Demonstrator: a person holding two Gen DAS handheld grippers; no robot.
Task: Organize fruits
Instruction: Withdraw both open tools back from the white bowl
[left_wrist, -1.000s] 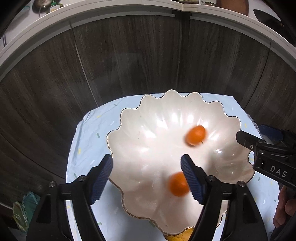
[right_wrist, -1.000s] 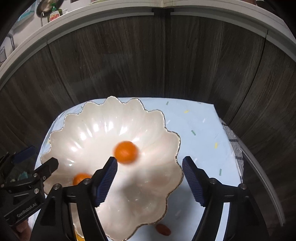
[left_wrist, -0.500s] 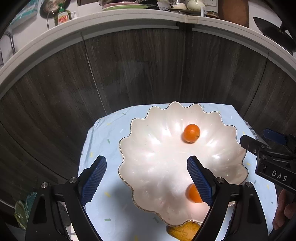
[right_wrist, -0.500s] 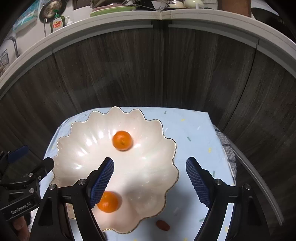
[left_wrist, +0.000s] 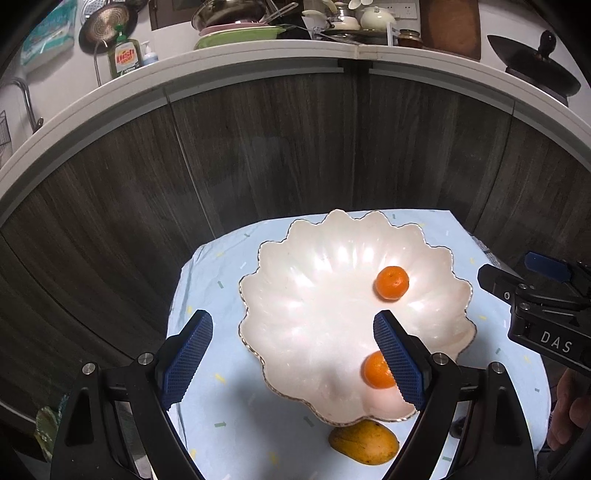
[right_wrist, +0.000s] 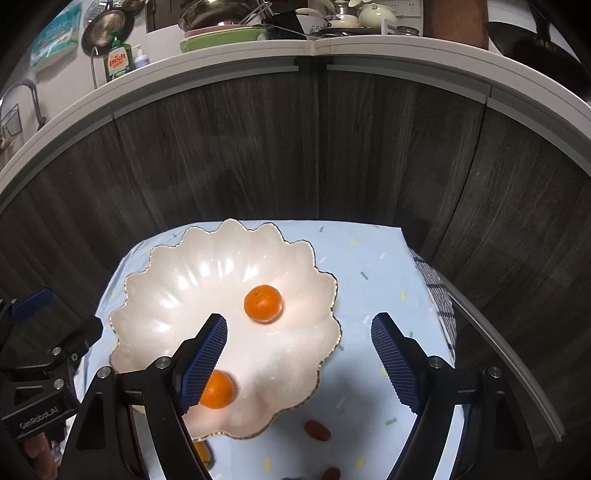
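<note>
Two tangerines (left_wrist: 391, 283) (apart) in bowl (left_wrist: 295, 258)

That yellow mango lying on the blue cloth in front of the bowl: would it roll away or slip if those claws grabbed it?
The yellow mango looks oval and lies on its flatter side, so it probably rocks rather than rolls. Its smooth skin might slip between pads. It sits beside the white scalloped bowl, so a push could nudge the rim.
</note>
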